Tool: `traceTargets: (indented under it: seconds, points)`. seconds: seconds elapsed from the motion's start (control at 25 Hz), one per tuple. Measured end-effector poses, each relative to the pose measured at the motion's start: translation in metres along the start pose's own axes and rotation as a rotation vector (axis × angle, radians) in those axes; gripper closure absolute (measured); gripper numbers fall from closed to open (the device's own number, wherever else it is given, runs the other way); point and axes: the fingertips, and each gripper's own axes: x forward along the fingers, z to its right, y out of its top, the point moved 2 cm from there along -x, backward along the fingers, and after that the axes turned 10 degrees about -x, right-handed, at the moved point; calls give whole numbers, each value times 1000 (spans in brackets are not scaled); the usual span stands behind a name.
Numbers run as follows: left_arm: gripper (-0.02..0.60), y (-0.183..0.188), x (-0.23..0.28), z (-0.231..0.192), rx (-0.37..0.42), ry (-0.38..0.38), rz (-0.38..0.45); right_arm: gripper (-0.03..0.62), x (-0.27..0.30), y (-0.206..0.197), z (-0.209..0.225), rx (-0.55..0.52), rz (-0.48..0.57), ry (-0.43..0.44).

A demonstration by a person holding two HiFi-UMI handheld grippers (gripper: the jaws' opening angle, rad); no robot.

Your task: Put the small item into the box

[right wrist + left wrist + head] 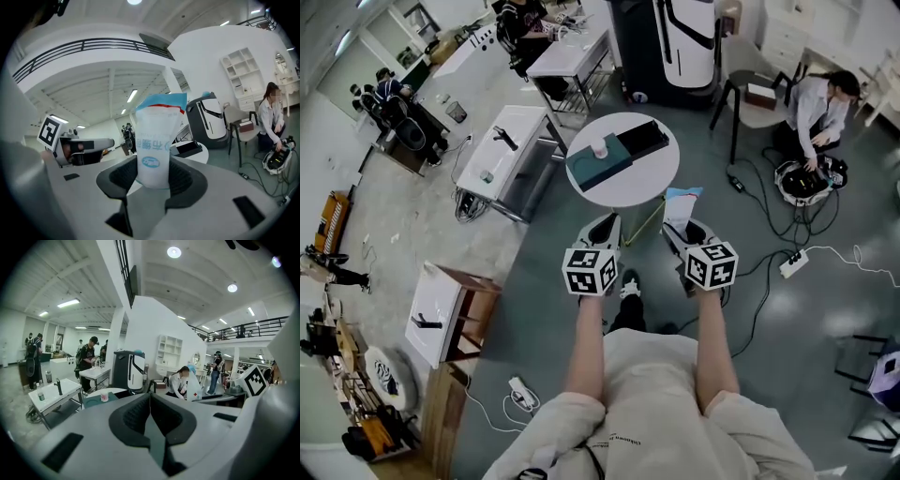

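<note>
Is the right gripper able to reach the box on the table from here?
Probably not yet: the right gripper, shut on the packet, sits short of the round table holding the box. Nothing stands between.

Grey floor (534,272) bearing white round table (652,178), white workbench (506,155), chair (748,70), power strip (793,264); round ceiling lights (174,252) overhead.
</note>
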Motion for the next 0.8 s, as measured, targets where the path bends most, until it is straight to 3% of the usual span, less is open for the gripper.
traceTargets:
  seconds: [0.32, 0.6, 0.8]
  points:
    - [560, 24, 63, -33, 31, -1, -39, 385, 50, -12, 48, 13, -89, -23]
    - [560, 54, 117, -63, 10, -26, -41, 385, 94, 16, 89, 22, -93, -59]
    - [560, 66, 145, -93, 46, -15, -56, 385, 137, 35, 91, 35, -106, -45]
